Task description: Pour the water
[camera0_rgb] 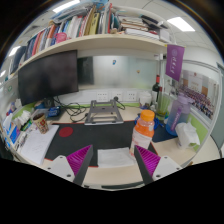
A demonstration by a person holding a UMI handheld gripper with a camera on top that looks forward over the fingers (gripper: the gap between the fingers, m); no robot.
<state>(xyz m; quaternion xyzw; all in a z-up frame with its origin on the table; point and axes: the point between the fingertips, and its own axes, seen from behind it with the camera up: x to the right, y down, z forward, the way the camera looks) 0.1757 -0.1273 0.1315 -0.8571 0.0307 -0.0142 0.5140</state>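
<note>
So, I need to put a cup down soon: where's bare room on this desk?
The dark mat, just beyond the open gripper and beside the orange bottle, is bare. The desk's left end, below the monitor, is cluttered.

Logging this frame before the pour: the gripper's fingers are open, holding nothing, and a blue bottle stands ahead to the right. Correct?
Not quite: the gripper view shows the bottle is orange, not blue. The gripper is indeed open and holds nothing, with the bottle ahead to the right.

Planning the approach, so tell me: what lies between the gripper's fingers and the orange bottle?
In the gripper view, only bare dark mat lies between the open gripper and the orange bottle, which stands ahead beside a white box.
</note>
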